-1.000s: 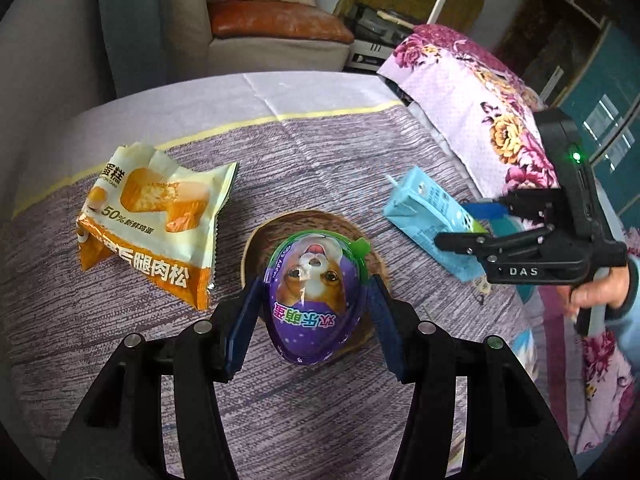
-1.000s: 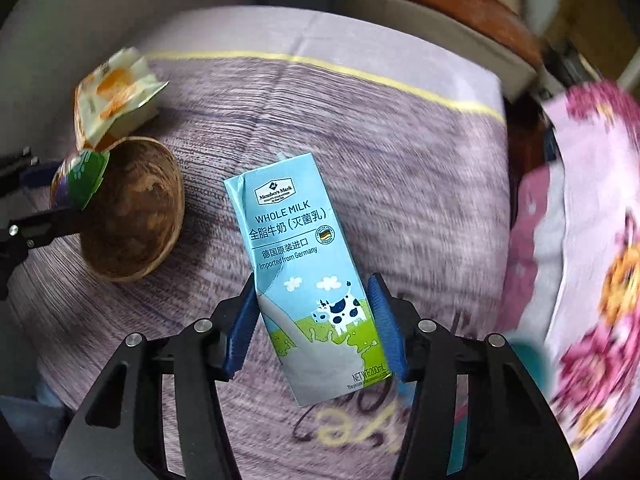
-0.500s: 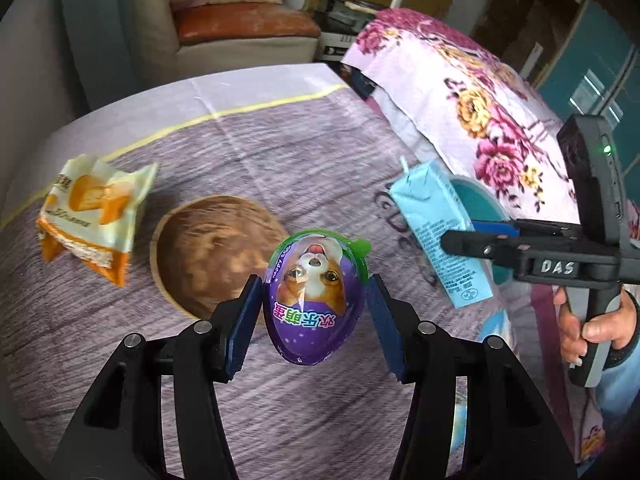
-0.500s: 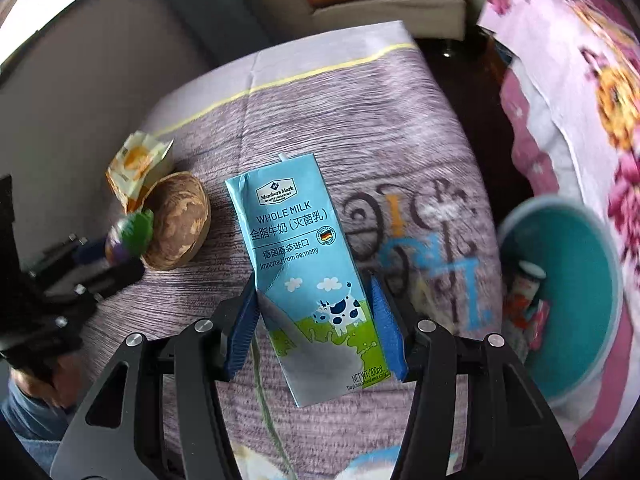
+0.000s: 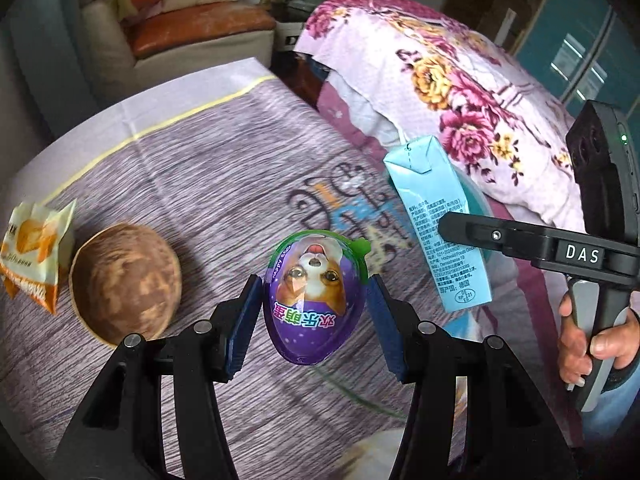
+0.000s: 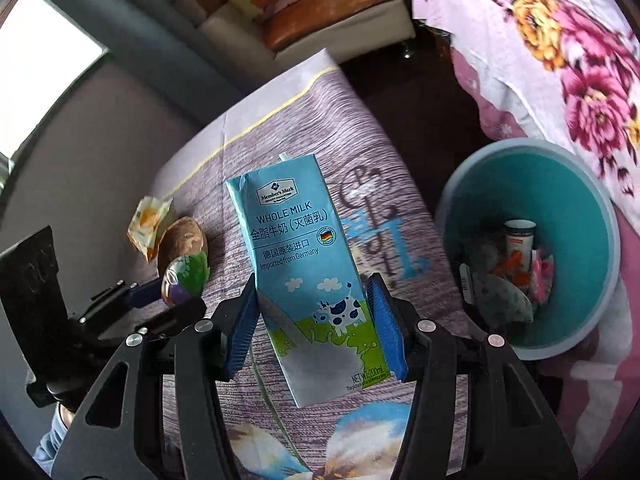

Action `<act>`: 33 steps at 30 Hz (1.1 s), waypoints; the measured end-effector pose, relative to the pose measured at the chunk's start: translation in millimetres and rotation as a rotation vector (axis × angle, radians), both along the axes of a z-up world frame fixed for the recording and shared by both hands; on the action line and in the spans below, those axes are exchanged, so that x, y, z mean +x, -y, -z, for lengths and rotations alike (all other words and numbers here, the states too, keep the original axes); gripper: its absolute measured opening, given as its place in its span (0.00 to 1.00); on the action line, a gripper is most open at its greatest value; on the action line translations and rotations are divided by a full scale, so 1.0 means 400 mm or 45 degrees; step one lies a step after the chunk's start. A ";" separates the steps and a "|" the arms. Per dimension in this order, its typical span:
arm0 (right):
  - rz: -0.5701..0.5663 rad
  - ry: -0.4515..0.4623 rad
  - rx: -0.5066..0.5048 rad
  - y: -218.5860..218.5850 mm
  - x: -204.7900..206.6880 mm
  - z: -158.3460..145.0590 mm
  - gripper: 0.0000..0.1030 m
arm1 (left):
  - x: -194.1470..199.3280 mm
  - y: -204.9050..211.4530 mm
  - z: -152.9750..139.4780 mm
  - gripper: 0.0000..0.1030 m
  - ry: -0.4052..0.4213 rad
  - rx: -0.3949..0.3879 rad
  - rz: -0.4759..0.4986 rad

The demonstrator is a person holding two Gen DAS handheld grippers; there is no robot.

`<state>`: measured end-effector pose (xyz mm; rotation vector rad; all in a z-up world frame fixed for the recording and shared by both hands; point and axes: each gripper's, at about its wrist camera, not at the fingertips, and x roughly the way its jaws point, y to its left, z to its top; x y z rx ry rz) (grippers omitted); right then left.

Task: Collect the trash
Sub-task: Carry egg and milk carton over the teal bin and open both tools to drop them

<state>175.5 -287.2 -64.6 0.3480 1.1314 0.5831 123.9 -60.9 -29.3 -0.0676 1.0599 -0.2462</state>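
Milk carton (image 6: 312, 280) clamped in right gripper (image 6: 316, 320), toy egg (image 5: 314, 296) in left gripper (image 5: 312, 320); might miss bin (image 6: 472, 184) if released early.

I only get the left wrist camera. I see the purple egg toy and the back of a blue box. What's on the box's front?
Observer: The milk carton shows a cartoon cow and "WHOLE MILK".
Operator: Where's the bin?
Observer: A teal bin stands on the floor beside the bed, right of the carton.
Operator: Is it empty?
Observer: No, a small cup and wrappers already lie inside.
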 end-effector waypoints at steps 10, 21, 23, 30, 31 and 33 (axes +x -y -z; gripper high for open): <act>0.209 0.018 0.093 0.185 -0.009 0.000 0.50 | 0.053 0.166 -0.013 0.54 -0.001 0.038 0.135; 0.426 0.002 0.108 0.383 -0.001 0.025 0.50 | 0.129 0.327 0.016 0.54 -0.040 0.046 0.237; 0.453 -0.009 0.110 0.409 0.002 0.037 0.50 | 0.141 0.347 0.028 0.54 -0.053 0.051 0.249; 0.501 -0.060 0.094 0.464 0.028 0.071 0.50 | 0.190 0.405 0.082 0.54 -0.105 0.066 0.288; 0.503 -0.060 0.092 0.466 0.028 0.073 0.50 | 0.195 0.407 0.087 0.54 -0.110 0.065 0.290; 0.509 -0.064 0.074 0.472 0.036 0.077 0.50 | 0.210 0.415 0.104 0.54 -0.125 0.061 0.289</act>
